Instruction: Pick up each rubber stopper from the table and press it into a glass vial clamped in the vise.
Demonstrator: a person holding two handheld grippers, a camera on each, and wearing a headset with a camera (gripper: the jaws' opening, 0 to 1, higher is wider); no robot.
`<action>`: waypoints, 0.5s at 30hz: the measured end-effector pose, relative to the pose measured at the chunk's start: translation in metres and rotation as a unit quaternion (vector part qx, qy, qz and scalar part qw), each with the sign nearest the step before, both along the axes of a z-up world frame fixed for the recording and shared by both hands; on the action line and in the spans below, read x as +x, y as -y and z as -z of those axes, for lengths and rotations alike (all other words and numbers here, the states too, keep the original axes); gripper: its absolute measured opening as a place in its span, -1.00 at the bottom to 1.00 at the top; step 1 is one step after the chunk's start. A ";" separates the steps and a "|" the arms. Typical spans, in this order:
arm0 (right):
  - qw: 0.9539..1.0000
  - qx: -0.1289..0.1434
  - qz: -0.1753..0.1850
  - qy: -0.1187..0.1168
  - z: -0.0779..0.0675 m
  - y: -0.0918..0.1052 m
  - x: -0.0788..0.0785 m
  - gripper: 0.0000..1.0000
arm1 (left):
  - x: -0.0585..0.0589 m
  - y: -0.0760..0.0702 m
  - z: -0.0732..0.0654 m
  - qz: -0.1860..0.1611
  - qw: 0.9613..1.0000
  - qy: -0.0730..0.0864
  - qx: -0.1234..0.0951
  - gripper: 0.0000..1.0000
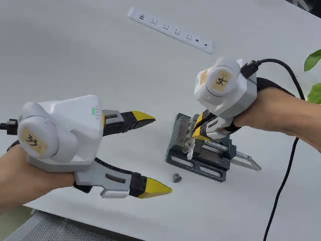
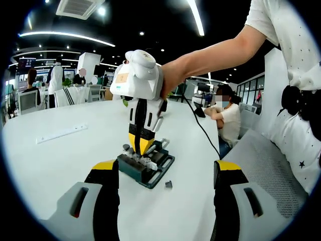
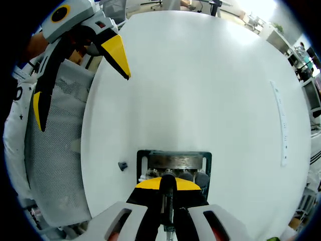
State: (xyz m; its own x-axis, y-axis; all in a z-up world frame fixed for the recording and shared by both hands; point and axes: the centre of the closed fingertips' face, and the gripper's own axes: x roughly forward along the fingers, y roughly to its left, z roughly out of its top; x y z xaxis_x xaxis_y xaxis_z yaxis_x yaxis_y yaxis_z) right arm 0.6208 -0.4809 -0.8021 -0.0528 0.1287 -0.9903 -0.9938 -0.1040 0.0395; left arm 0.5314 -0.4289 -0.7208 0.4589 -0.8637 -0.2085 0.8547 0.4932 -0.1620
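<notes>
Head view: the left gripper (image 1: 153, 153) is held low at the left above the table (image 1: 75, 55), jaws spread wide. The right gripper (image 1: 199, 133) is pointed down onto the vials (image 1: 189, 144) clamped in the vise (image 1: 200, 160), jaws pressed together. Whether anything is pinched cannot be told. One loose stopper (image 1: 176, 177) is seen on the table just in front of the vise. A power strip (image 1: 170, 29) is laid at the far side.

Left gripper view: own jaws are spread, with the vise (image 2: 150, 170) and stopper (image 2: 168, 185) framed between them. The right gripper (image 2: 141, 145) is set tip-down at the vials.

Right gripper view: yellow tips are closed together over the vials (image 3: 193, 176). The stopper (image 3: 122, 165) is seen apart from the vise (image 3: 175, 158), on its left. The left gripper (image 3: 80, 93) is seen at upper left, jaws parted.
</notes>
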 end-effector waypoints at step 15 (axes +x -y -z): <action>1.000 -0.012 -0.006 0.000 0.002 0.001 0.001 -0.96 | 0.001 0.001 -0.002 -0.001 1.000 0.001 -0.002 0.52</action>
State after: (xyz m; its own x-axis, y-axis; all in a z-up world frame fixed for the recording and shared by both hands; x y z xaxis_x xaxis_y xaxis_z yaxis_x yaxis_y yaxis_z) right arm 0.6219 -0.4814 -0.8046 -0.0549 0.1051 -0.9929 -0.9924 -0.1154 0.0427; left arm 0.5325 -0.4295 -0.7190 0.4609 -0.8636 -0.2046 0.8539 0.4943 -0.1629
